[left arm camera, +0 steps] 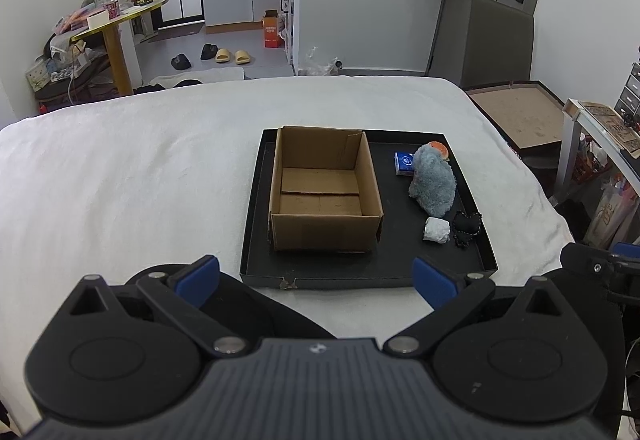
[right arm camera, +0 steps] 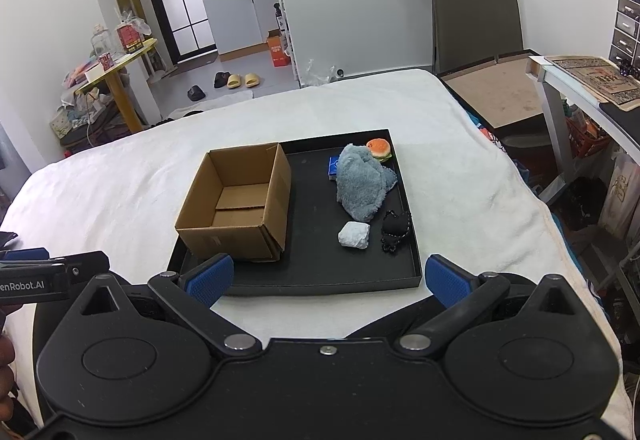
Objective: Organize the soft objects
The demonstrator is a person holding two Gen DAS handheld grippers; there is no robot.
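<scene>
A: What is laid out on the bed (left arm camera: 120, 168), taken from left to right?

B: A black tray (left arm camera: 256, 200) is set near the bed's foot edge. A cardboard box (left arm camera: 324, 196) is stood on the tray's left half, open and with nothing seen inside. On the right half a blue tissue pack (left arm camera: 404, 163), a grey-blue plush cloth (left arm camera: 434, 184) and a burger toy (right arm camera: 379, 148) are grouped toward the far right corner, the burger being touched by the cloth. Nearer, a white wad (left arm camera: 437, 229) and a black beaded pouch (left arm camera: 466, 225) are placed just beside each other.

A: Which step is judged to be in hand?

B: The very start. Nothing is gripped. The left tool (left arm camera: 316, 276) is held apart, short of the tray's near edge, and the right tool (right arm camera: 328, 278) is likewise spread with nothing between its pads. A first pick is probably called for, likely the white wad or the pouch, followed by a carry leftward over the box wall.

A: What is hard to make out?

B: The tissue pack is half hidden by the cloth in the right wrist view. What the white wad is made of cannot be told. The box's outer near corner looks crushed, though this is uncertain.
</scene>
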